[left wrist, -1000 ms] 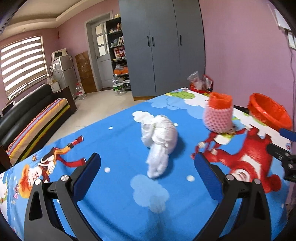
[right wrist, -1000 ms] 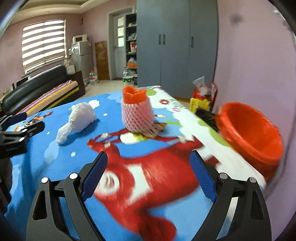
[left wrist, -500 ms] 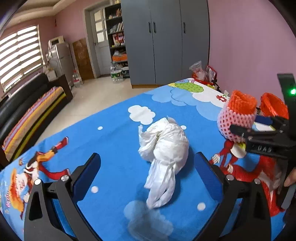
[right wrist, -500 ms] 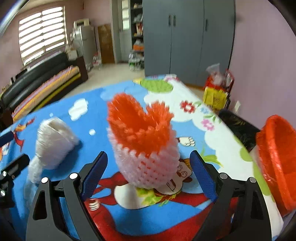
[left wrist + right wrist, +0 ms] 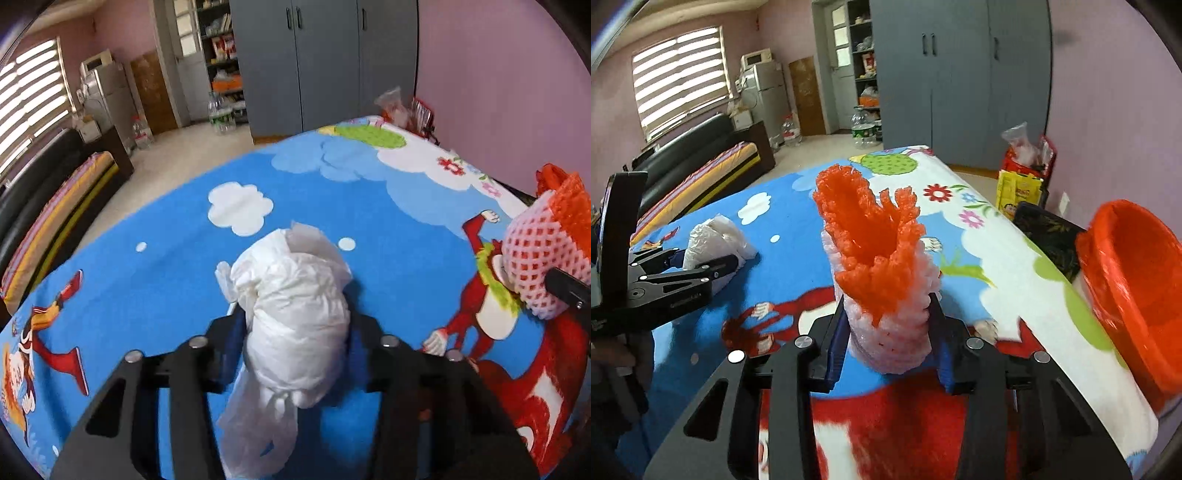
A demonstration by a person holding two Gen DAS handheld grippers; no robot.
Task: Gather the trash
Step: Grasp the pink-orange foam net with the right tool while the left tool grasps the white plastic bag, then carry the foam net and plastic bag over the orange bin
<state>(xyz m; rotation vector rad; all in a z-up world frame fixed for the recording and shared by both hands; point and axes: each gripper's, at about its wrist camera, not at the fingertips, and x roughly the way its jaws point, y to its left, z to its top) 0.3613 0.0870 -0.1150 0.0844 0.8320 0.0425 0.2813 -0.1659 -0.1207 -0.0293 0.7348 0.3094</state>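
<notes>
A crumpled white plastic bag lies on the blue cartoon sheet. My left gripper is shut on it, blue pads pressed against both its sides; it also shows in the right wrist view. A pink and orange foam fruit net stands upright on the sheet, and my right gripper is shut on its pink lower part. The net appears at the right edge of the left wrist view.
An orange bin with an orange liner stands at the bed's right edge beside the pink wall. A black sofa is at the far left, grey wardrobes at the back. Bags sit on the floor by the wall.
Both grippers moved forward and closed: the left onto the white bag, the right onto the foam net. One second ago both were open and well short of them.
</notes>
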